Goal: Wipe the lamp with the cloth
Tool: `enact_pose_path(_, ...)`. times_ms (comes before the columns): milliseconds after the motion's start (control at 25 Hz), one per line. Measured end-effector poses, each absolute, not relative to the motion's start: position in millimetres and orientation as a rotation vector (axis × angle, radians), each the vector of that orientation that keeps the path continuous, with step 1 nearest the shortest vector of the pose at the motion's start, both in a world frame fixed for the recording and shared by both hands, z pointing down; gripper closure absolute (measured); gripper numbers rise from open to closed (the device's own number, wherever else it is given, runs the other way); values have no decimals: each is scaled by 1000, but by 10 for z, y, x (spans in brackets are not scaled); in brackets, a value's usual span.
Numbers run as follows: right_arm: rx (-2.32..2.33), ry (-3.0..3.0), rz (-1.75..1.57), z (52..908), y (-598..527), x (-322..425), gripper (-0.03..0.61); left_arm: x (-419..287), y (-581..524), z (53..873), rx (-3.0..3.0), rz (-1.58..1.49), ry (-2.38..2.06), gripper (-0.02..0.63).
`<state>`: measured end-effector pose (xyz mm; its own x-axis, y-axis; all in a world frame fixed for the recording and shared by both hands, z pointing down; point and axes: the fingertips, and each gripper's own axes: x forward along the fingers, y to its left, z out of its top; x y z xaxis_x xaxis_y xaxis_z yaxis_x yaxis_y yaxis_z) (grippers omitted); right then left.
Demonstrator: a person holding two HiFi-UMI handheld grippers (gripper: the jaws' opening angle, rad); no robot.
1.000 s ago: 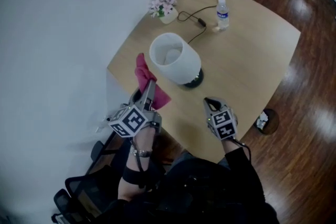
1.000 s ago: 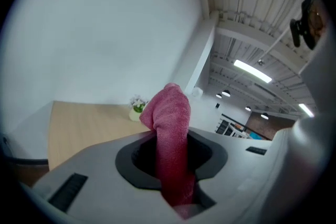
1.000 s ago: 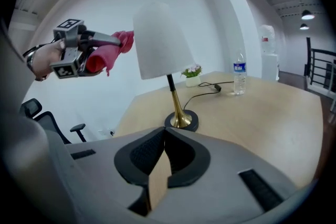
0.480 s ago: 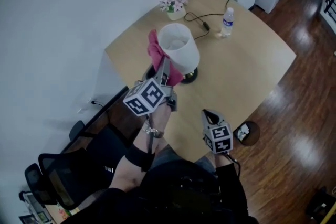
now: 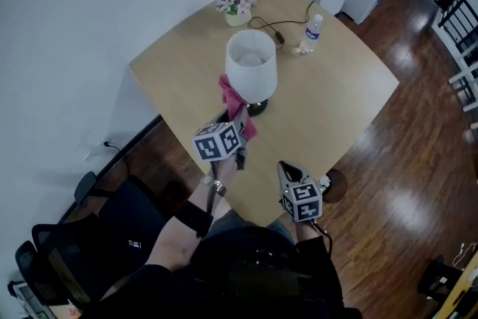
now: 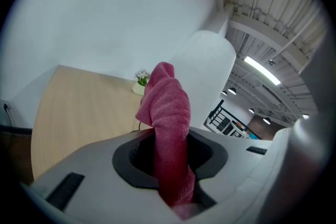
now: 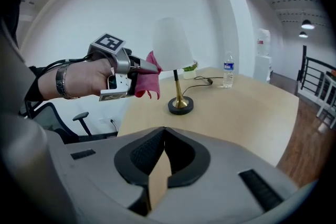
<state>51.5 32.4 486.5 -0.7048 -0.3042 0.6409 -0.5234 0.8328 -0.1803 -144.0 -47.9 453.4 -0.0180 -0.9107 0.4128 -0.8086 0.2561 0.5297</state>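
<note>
A table lamp with a white shade [image 5: 251, 62] and a gold stem on a black base [image 7: 180, 106] stands on the light wooden table [image 5: 336, 93]. My left gripper [image 5: 240, 118] is shut on a pink cloth [image 5: 232, 98], which sticks up from its jaws. The cloth [image 7: 147, 79] lies against the lower near side of the shade [image 7: 170, 43]. In the left gripper view the cloth [image 6: 168, 113] stands in front of the shade [image 6: 207, 73]. My right gripper [image 5: 287, 172] hangs shut and empty over the table's near edge, apart from the lamp.
A water bottle [image 5: 311, 33] and a small pot of pink flowers [image 5: 234, 2] stand at the far side of the table. The lamp's black cord [image 5: 287, 17] runs between them. A black office chair [image 5: 89, 235] stands at the left, by the white wall.
My left gripper has come down with the cloth from the shade's upper rim to its lower edge. The right gripper has shifted a little along the near table edge.
</note>
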Motion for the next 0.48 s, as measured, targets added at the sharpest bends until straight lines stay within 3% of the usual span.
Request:
enact_pose_path(240, 606, -2365, 413, 4808, 502, 542, 568, -1294, -156, 4715, 1684, -37, -1759, 500)
enact_pose_path(480, 539, -2431, 405, 4722, 359, 477, 568, -1172, 40, 3500, 2054, 460, -2067, 502)
